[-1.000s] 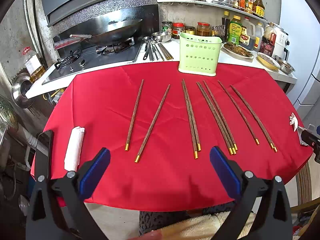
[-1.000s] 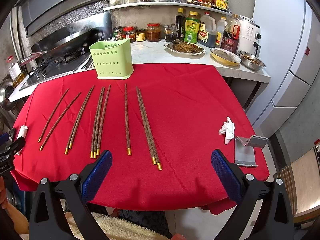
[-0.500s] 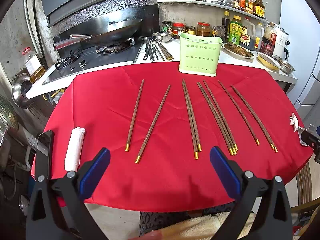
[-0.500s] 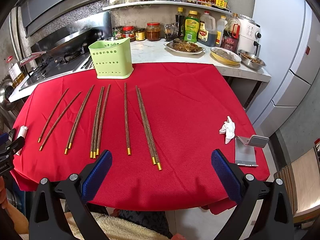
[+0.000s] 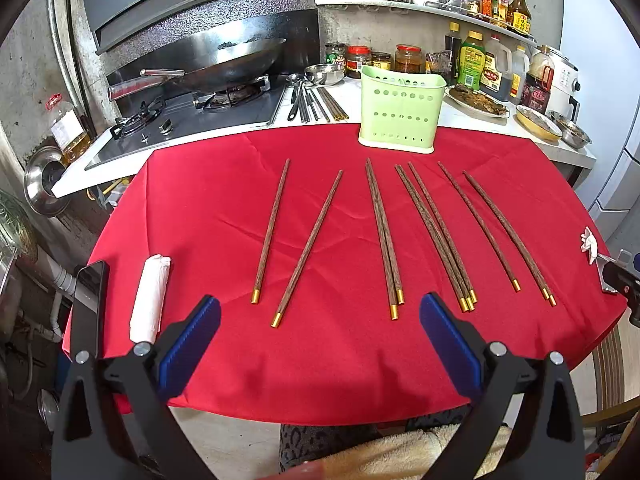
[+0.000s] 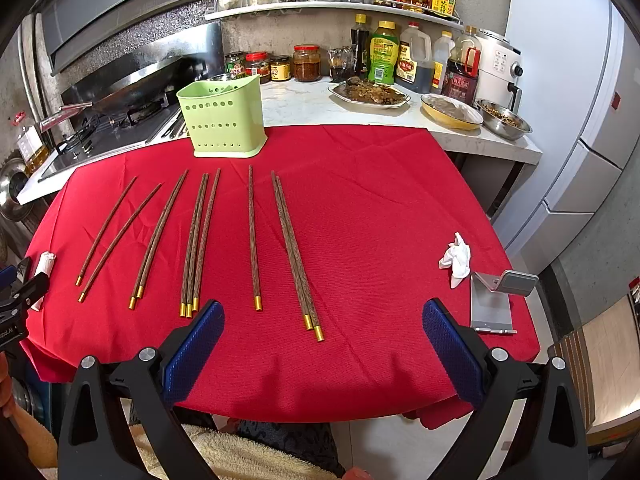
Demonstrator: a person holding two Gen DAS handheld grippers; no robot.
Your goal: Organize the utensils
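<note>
Several dark wooden chopsticks with gold tips (image 5: 382, 236) (image 6: 252, 236) lie side by side on the red tablecloth (image 5: 340, 352) (image 6: 380, 220), tips toward me. Behind them stands an empty pale green perforated utensil holder (image 5: 400, 114) (image 6: 224, 120). My left gripper (image 5: 320, 328) hovers open at the table's near edge, in front of the left and middle chopsticks, holding nothing. Over the near edge too, my right gripper (image 6: 324, 332) stands open and empty, with the rightmost chopstick pair (image 6: 296, 256) just ahead of it.
A rolled white cloth (image 5: 150, 298) and a phone (image 5: 88, 304) lie at the table's left edge. A crumpled tissue (image 6: 456, 258) and metal phone stand (image 6: 492, 304) sit at the right. Behind are a stove with wok (image 5: 224, 60), spare utensils (image 5: 314, 100), jars, bottles and food dishes (image 6: 370, 94).
</note>
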